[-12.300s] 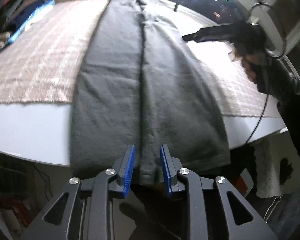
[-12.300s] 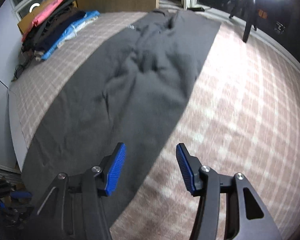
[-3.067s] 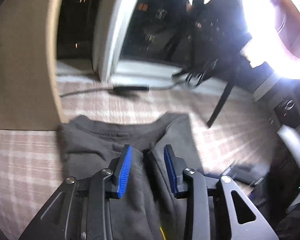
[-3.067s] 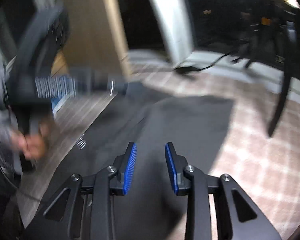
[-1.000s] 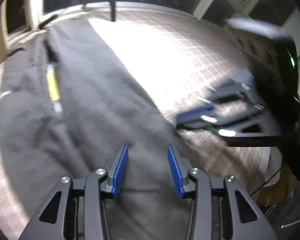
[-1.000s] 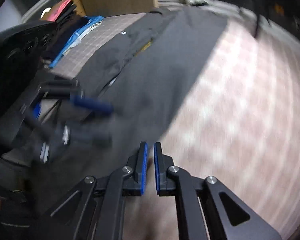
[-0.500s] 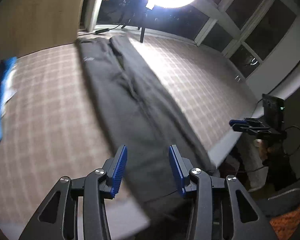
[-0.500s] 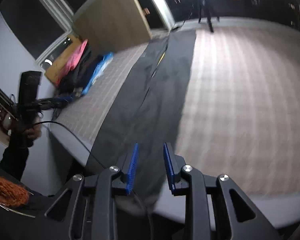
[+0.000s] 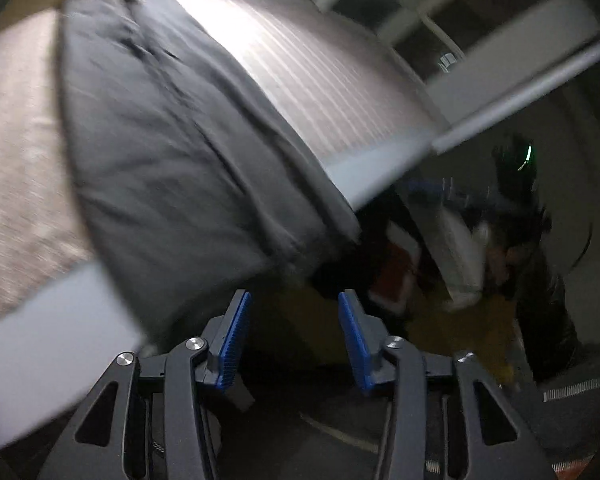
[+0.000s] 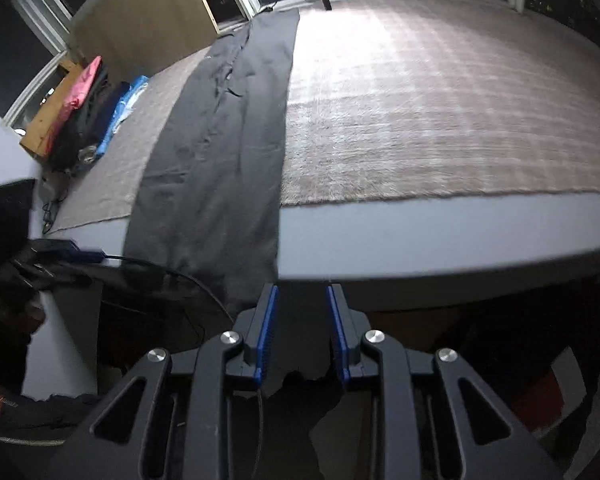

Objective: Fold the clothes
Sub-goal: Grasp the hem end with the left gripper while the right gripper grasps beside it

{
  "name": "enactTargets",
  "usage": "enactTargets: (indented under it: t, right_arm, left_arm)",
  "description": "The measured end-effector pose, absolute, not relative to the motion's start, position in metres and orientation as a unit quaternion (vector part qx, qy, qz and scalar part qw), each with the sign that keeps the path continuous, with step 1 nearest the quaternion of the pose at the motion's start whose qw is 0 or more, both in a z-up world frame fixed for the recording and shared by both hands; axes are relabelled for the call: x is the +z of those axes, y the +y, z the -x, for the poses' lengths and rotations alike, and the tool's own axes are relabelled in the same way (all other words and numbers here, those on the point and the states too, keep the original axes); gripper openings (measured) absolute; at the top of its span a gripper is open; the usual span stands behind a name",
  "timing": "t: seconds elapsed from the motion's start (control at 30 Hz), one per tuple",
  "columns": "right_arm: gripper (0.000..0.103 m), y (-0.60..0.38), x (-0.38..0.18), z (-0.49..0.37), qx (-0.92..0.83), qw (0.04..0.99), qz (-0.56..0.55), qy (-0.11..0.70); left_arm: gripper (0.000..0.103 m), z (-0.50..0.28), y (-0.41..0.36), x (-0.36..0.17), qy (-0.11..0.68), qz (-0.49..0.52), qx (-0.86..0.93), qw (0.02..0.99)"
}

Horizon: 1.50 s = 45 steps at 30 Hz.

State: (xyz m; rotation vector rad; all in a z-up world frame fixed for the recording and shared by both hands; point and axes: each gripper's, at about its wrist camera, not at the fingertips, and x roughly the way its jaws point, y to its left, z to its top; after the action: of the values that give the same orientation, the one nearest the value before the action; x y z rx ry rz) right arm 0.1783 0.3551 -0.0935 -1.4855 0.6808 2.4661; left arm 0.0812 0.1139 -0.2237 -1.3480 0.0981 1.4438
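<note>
The dark grey garment (image 10: pixel 216 148) lies folded into a long narrow strip along the bed (image 10: pixel 440 216), over a pinkish plaid blanket (image 10: pixel 420 100), its near end hanging over the bed's white edge. Both tools are off the bed, beyond that hanging end. The left tool (image 9: pixel 294 330) is released, jaws apart and empty. The right tool (image 10: pixel 302 330) is also released, holding nothing. A pile of clothes (image 10: pixel 88 108) sits at the bed's far left side
</note>
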Motion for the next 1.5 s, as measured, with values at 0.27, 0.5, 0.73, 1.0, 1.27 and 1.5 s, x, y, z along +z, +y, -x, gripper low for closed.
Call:
enactTargets:
  t: [0.27, 0.5, 0.73, 1.0, 1.27, 1.5]
  right_arm:
    - [0.041, 0.329, -0.088, -0.180, 0.848, 0.064, 0.494, 0.183]
    - [0.041, 0.344, -0.164, -0.143, 0.810, 0.014, 0.526, 0.257]
    - [0.041, 0.352, -0.185, -0.137, 0.786, -0.033, 0.532, 0.313]
    - [0.005, 0.364, -0.176, -0.145, 0.791, -0.068, 0.506, 0.337]
    - [0.010, 0.357, -0.190, -0.147, 0.756, -0.067, 0.575, 0.305]
    - [0.010, 0.363, -0.123, -0.116, 0.837, -0.080, 0.482, 0.246]
  left_arm:
    - [0.044, -0.065, 0.123, -0.234, 0.059, 0.568, 0.660, 0.488]
    - [0.044, -0.079, 0.171, -0.270, 0.078, 0.596, 0.641, 0.477]
    - [0.043, -0.083, 0.182, -0.270, 0.075, 0.597, 0.650, 0.464]
    - [0.011, -0.085, 0.175, -0.266, 0.056, 0.593, 0.665, 0.451]
    - [0.015, -0.093, 0.160, -0.271, 0.071, 0.599, 0.683, 0.412]
    - [0.022, -0.089, 0.176, -0.246, 0.059, 0.563, 0.702, 0.432]
